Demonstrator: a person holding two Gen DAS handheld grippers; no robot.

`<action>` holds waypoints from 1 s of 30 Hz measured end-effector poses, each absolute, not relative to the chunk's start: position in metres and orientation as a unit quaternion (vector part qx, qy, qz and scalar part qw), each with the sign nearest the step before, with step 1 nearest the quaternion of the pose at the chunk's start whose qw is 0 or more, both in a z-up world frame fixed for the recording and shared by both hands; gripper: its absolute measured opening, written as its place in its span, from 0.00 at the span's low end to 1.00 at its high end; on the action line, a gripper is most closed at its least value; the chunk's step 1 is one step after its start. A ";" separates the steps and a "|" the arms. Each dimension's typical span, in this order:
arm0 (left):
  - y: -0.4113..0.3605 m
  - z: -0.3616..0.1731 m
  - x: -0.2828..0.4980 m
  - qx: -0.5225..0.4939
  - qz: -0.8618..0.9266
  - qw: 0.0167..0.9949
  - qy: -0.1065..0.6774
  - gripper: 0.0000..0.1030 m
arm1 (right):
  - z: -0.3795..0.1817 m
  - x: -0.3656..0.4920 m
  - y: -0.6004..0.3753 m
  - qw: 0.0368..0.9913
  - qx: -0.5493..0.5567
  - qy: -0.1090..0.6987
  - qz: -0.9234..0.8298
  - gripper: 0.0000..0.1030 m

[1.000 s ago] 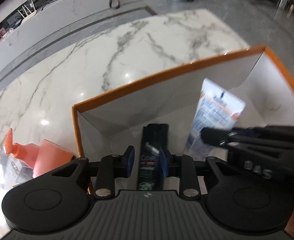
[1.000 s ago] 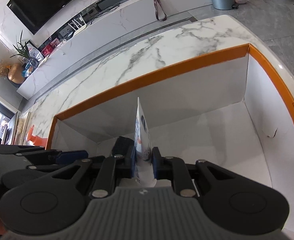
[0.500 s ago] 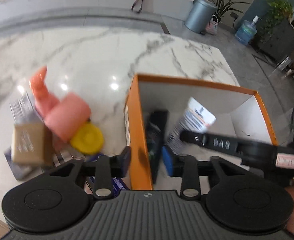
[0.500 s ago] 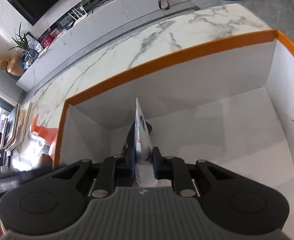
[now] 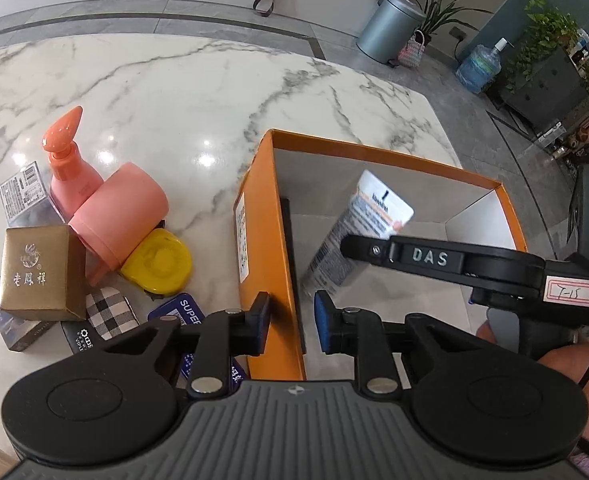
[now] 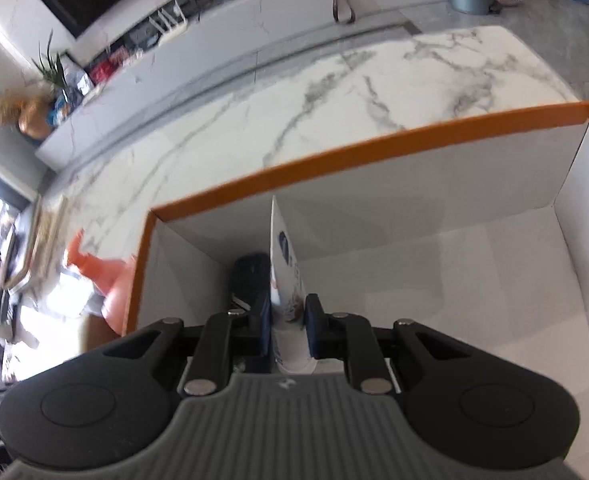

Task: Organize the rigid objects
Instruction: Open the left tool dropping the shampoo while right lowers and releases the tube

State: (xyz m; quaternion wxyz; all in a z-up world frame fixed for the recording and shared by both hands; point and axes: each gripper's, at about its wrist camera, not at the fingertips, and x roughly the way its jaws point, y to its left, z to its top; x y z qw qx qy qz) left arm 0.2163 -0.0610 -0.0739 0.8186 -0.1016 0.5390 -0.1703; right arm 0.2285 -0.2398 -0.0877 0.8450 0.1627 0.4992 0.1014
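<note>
- Swung left since a second ago, your left gripper no longer hangs over the middle of the orange box. It now sits above the box's left wall, and the clutter on the marble table has come into its view.
- Far left: a gold carton stands on a dark pack at the near edge, with a silver printed carton farther back.
- Just right of these: a coral pump bottle stands upright. A pink cup lies on its side against the bottle, and a yellow round case touches the cup's near side.
- Near edge: a checked pouch and a blue tin lie partly under your left gripper.
- Left claw: its jaws are closing to a narrow gap and grip nothing; the box wall shows below the gap.
- Inside the box: the black bottle, which you held a second ago, lies along the left wall.
- Right of it: the white tube stands crimp-end up in the box's left part. You cannot tell whether its cap touches the floor.
- Right claw: your right gripper has both pads on the tube's lower body, its jaws only just beginning to part.
</note>
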 end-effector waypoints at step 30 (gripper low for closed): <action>-0.058 -0.073 0.213 -0.114 -0.167 0.817 0.540 0.26 | -0.111 0.255 -0.245 0.814 0.077 0.568 0.093 0.05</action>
